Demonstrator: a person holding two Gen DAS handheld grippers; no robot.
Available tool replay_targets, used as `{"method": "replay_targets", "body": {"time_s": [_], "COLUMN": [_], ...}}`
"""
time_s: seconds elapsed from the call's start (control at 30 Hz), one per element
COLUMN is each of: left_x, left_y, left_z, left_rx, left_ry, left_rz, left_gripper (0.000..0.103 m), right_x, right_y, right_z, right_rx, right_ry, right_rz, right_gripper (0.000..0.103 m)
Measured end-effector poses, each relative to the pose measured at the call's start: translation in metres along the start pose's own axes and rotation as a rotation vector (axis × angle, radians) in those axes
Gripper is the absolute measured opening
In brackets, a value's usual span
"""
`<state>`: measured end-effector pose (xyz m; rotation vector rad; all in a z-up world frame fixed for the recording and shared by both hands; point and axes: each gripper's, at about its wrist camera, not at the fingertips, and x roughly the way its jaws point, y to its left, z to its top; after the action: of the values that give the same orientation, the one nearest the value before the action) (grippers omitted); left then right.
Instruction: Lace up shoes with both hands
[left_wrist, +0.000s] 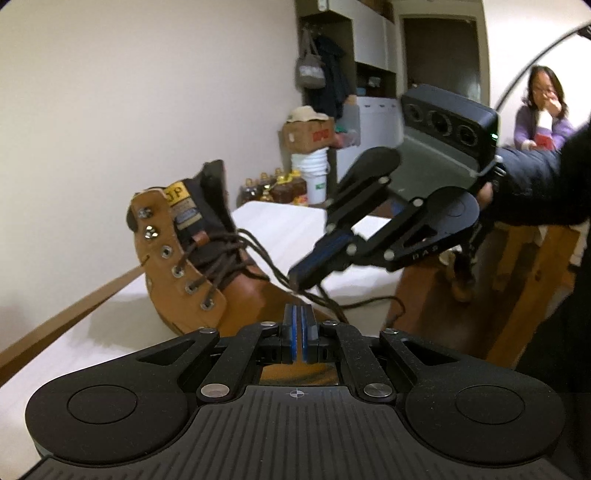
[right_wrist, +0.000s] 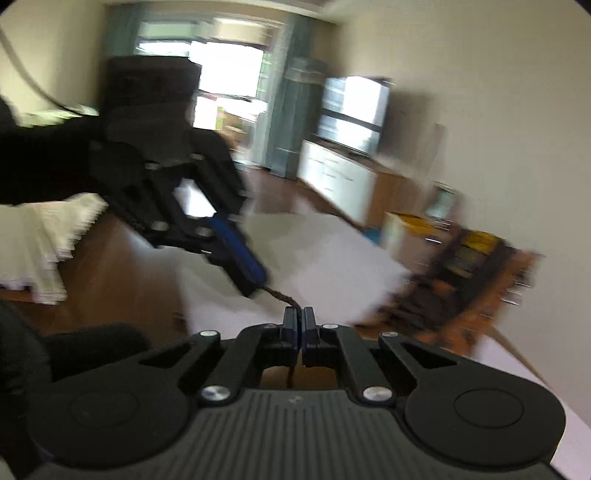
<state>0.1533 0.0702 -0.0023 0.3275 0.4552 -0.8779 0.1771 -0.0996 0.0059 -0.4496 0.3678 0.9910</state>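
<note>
A tan leather boot (left_wrist: 173, 266) stands on the white table (left_wrist: 110, 325), its dark brown laces (left_wrist: 229, 254) loose and trailing right. At the bottom of the left wrist view, my left gripper (left_wrist: 300, 312) is shut, just in front of the boot's toe. My right gripper (left_wrist: 297, 280) reaches in from the right, its tips shut among the trailing laces. The right wrist view is blurred. There a short stretch of lace (right_wrist: 282, 295) runs from the left gripper (right_wrist: 258, 282) into the right gripper (right_wrist: 299, 312). Both are shut on it.
A person (left_wrist: 543, 107) sits at the back right behind a wooden frame (left_wrist: 532, 280). A cardboard box (left_wrist: 310, 136) sits on a white bucket, with bottles (left_wrist: 277, 188) on the floor beyond the table. A white cabinet (right_wrist: 336, 177) lines the far wall.
</note>
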Motion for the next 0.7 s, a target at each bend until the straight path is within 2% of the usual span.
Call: {"method": "replay_targets", "body": {"time_s": [0.1, 0.17, 0.23, 0.33, 0.37, 0.47, 0.53, 0.63, 0.7], "left_x": [0.001, 0.002, 0.008, 0.02, 0.022, 0.033, 0.043, 0.058, 0.069], "left_y": [0.016, 0.024, 0.033, 0.045, 0.047, 0.059, 0.068, 0.082, 0.092], "left_z": [0.014, 0.025, 0.046, 0.078, 0.082, 0.108, 0.12, 0.136, 0.143], "left_rx": [0.037, 0.069, 0.155, 0.285, 0.3, 0.391, 0.445, 0.514, 0.537], "left_ry": [-0.003, -0.001, 0.02, 0.054, 0.057, 0.086, 0.12, 0.175, 0.213], "left_rz": [0.038, 0.04, 0.041, 0.03, 0.027, -0.001, -0.026, -0.103, -0.148], "left_gripper": [0.004, 0.005, 0.006, 0.014, 0.016, 0.03, 0.034, 0.037, 0.044], "right_x": [-0.012, -0.016, -0.016, -0.01, -0.008, -0.002, 0.0, 0.001, 0.003], "right_y": [-0.006, -0.008, -0.007, -0.002, 0.0, 0.007, 0.007, 0.007, 0.006], "right_z": [0.002, 0.005, 0.01, 0.018, 0.02, 0.026, 0.026, 0.025, 0.027], "right_rx": [0.045, 0.051, 0.016, -0.065, -0.096, -0.221, -0.254, -0.287, -0.295], "right_ry": [0.025, 0.035, 0.058, 0.105, 0.118, 0.162, 0.179, 0.2, 0.212], "right_rz": [-0.191, -0.279, -0.346, -0.402, -0.415, -0.461, -0.471, -0.484, -0.494], "right_gripper": [0.003, 0.003, 0.003, 0.003, 0.003, 0.003, 0.003, 0.003, 0.003]}}
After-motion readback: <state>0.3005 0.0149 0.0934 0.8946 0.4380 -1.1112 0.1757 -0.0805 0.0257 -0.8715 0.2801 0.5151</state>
